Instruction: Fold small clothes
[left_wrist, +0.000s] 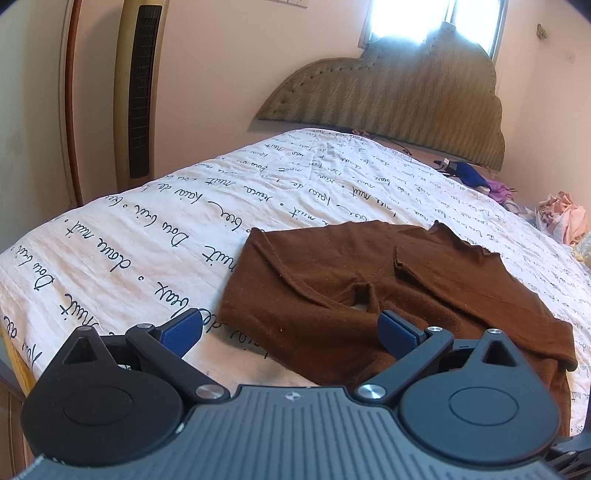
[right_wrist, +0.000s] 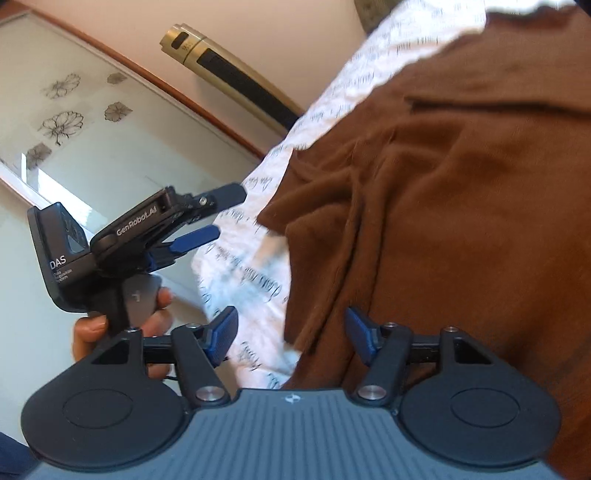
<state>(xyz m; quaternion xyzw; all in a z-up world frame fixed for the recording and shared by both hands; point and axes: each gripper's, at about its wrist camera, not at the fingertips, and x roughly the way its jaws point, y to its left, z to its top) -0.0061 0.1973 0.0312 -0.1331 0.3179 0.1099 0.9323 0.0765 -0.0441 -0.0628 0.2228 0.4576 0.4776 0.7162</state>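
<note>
- Brown shirt lies on the bed's lettered sheet, near the edge closest to the person, sleeves already turned in over the body and creases running across the middle.
- Left gripper hangs just above the shirt's near hem with its jaws spread wide and nothing between them; one blue pad is over bare sheet, the other over cloth.
- Right gripper sits low beside the shirt's side edge, jaws about half apart, cloth and sheet both in the gap; the pads do not seem to press on anything.
- Risk, as I judge it: the right claw could pinch the sheet along with the shirt, dragging the bedding up with the fold.
- Left claw straddles the hem's corner, so a bite there might catch only one layer and let the tucked sleeve slide out.
- Uneven lifting by the two hands would skew the fold or pull the shirt off the bed's edge.
</note>
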